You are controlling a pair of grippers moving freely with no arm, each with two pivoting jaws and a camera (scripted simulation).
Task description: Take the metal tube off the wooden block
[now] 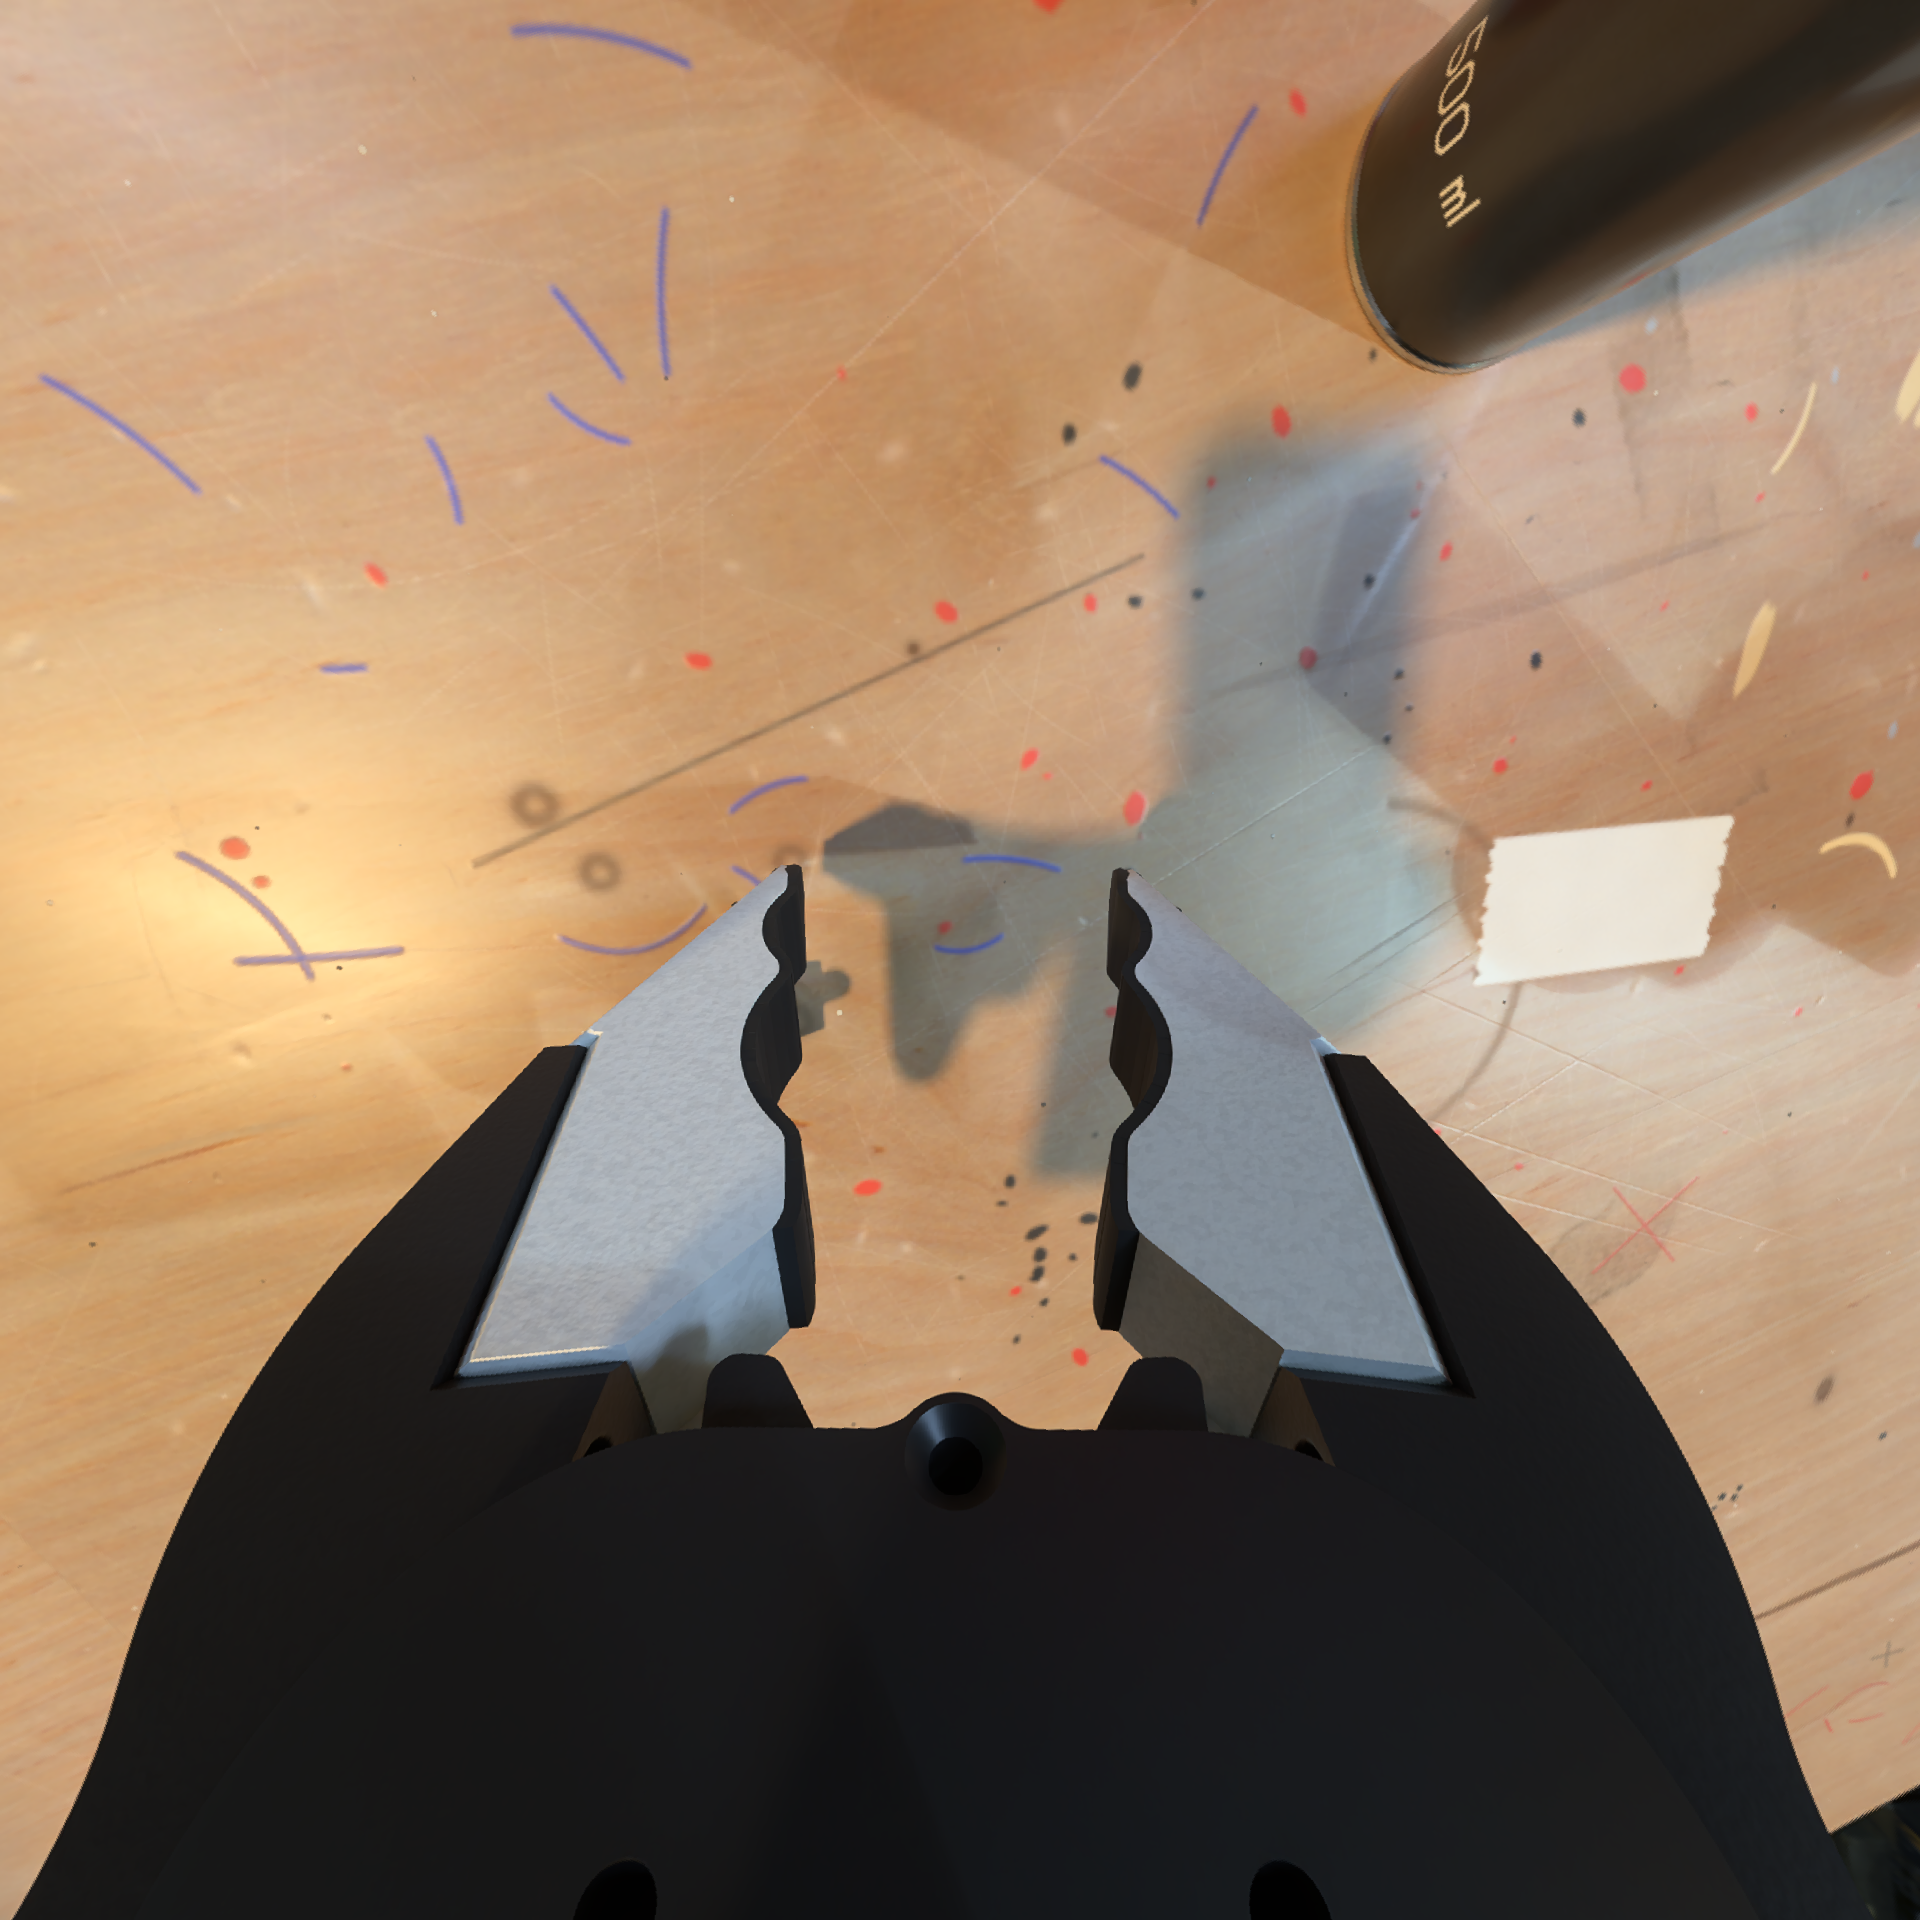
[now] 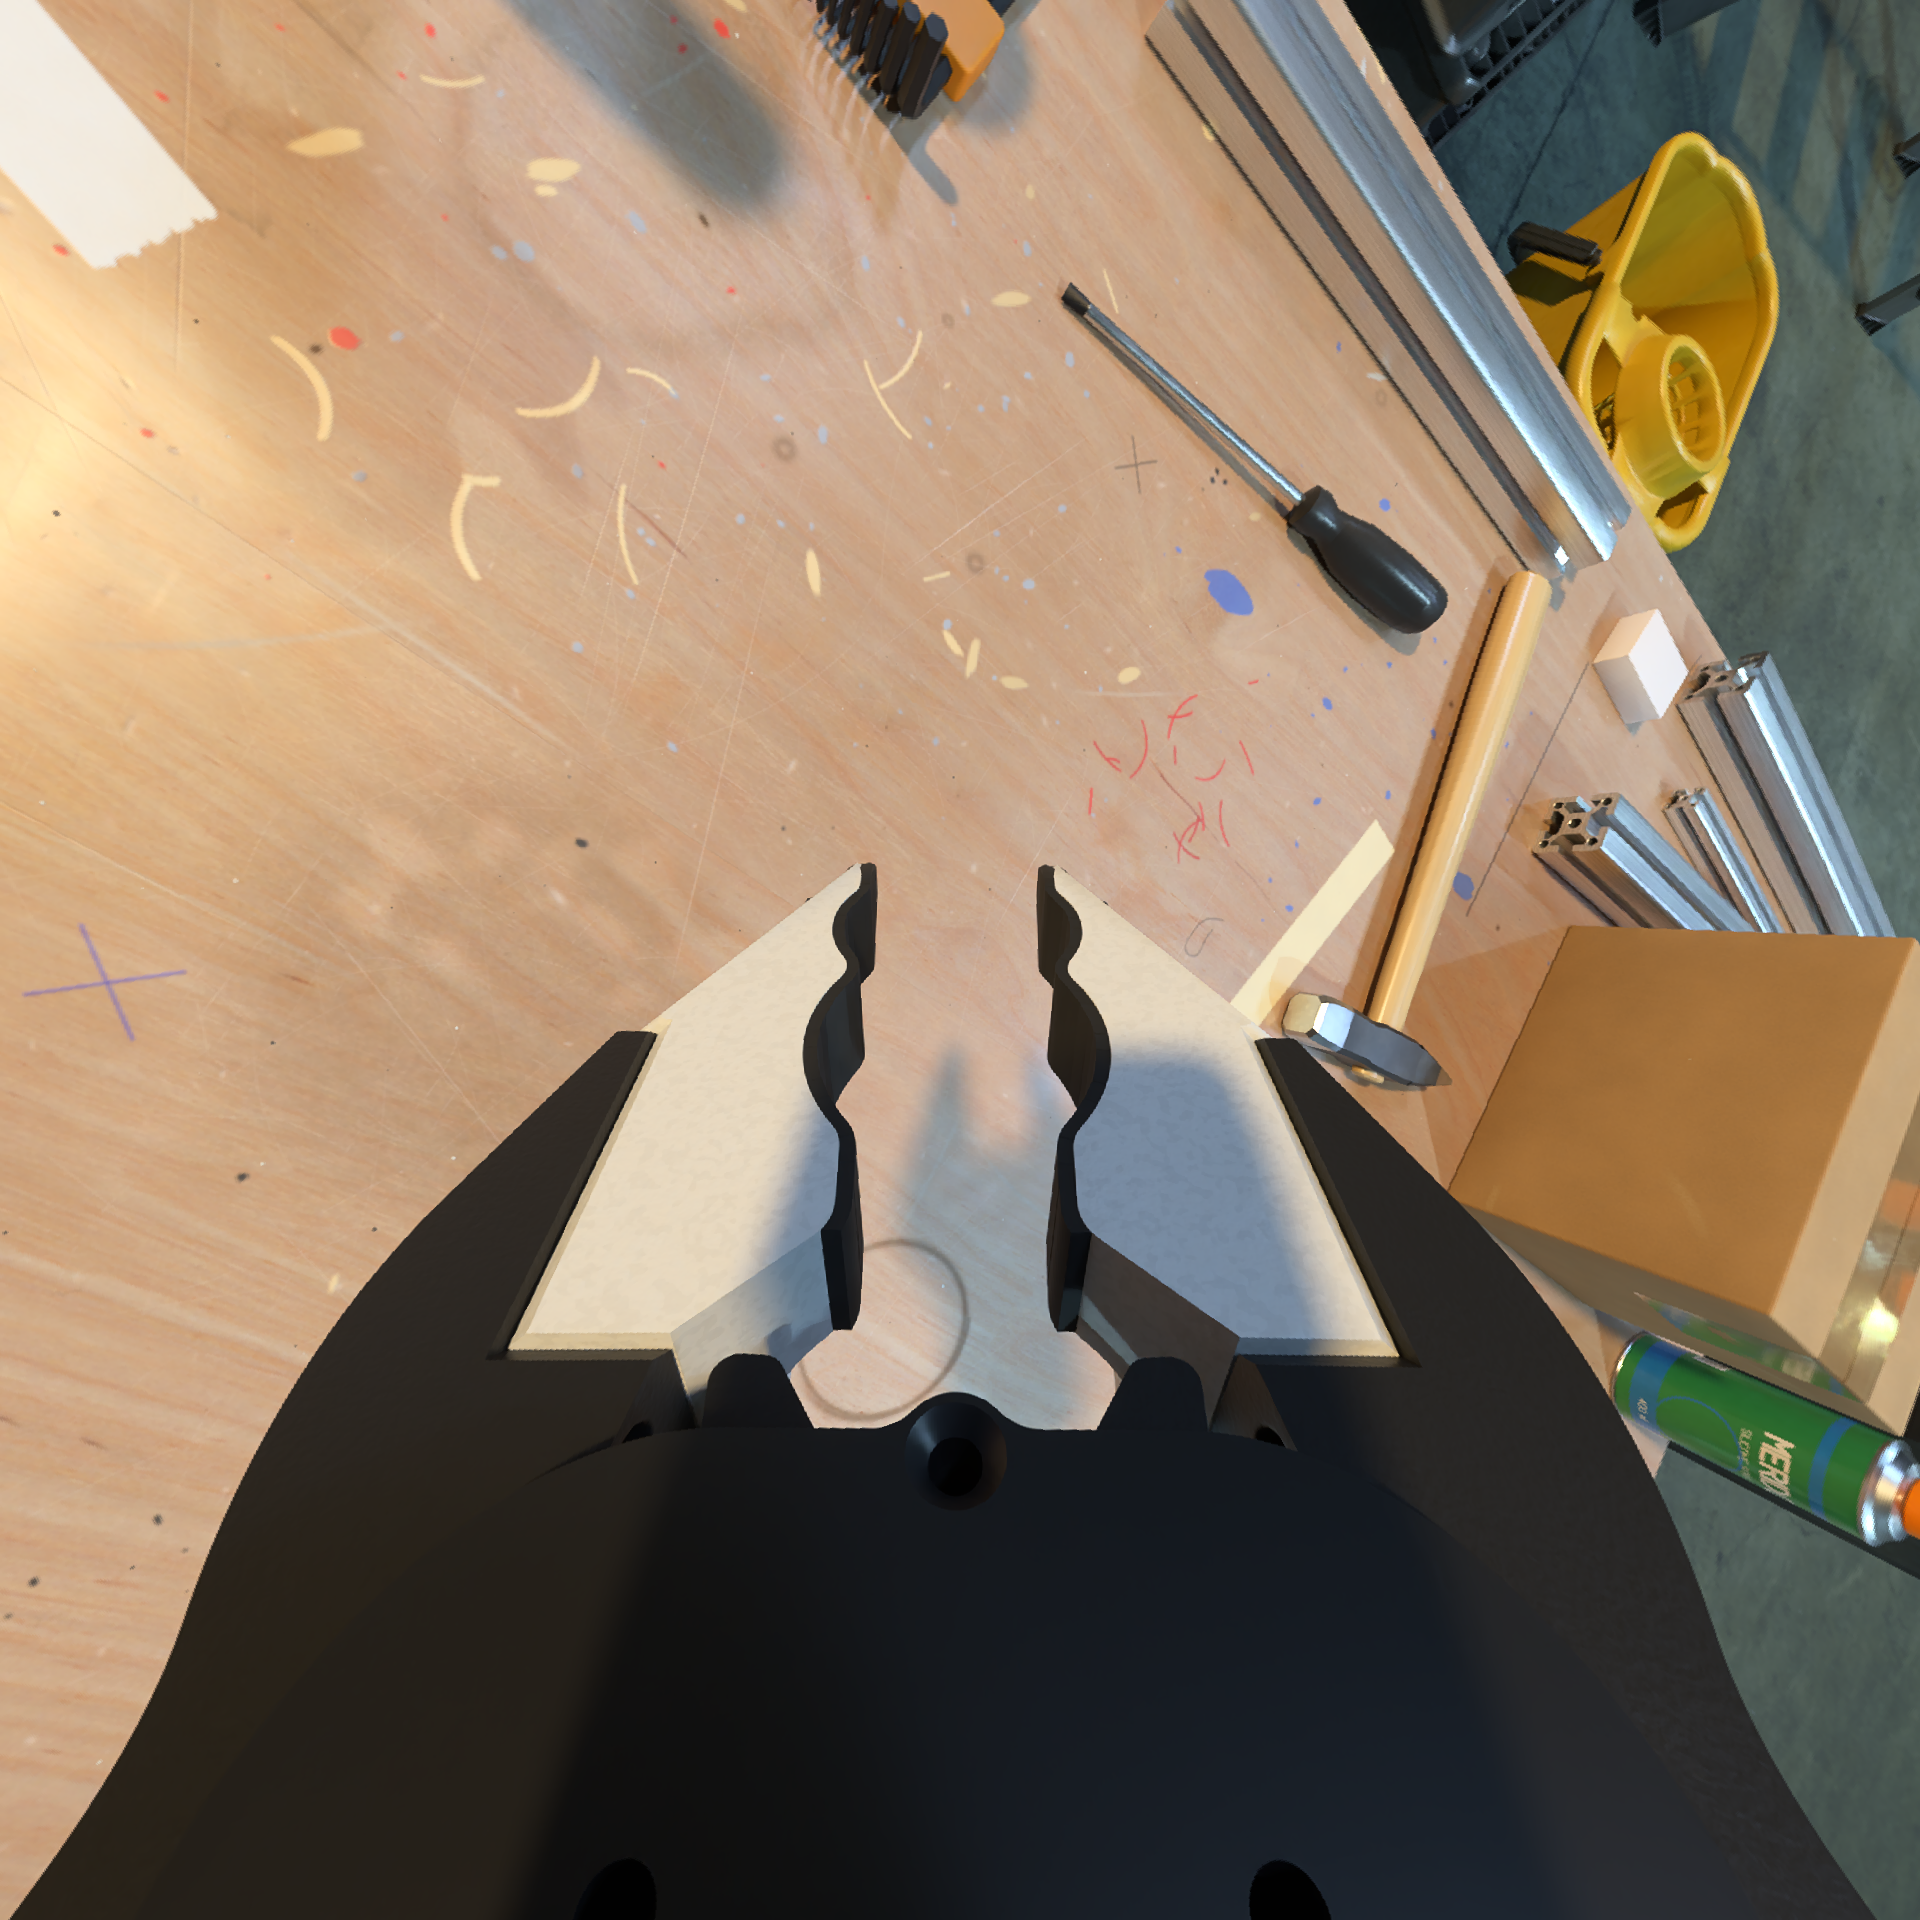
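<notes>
Metal tube (image 2: 1766, 1439) beside wooden block (image 2: 1704, 1132) on paint-flecked plywood bench (image 2: 520, 727); both tongs (image 1: 956, 883) (image 2: 956, 878) agape, empty.

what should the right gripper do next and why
Probably swing the right gripper right toward the green tube: its fingers are open and empty over the table, while the tube lies by the block at the view's right edge.

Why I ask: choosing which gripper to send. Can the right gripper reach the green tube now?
Probably yes: the right gripper is open, and nothing stands between it and the green tube by the wooden block.
</notes>
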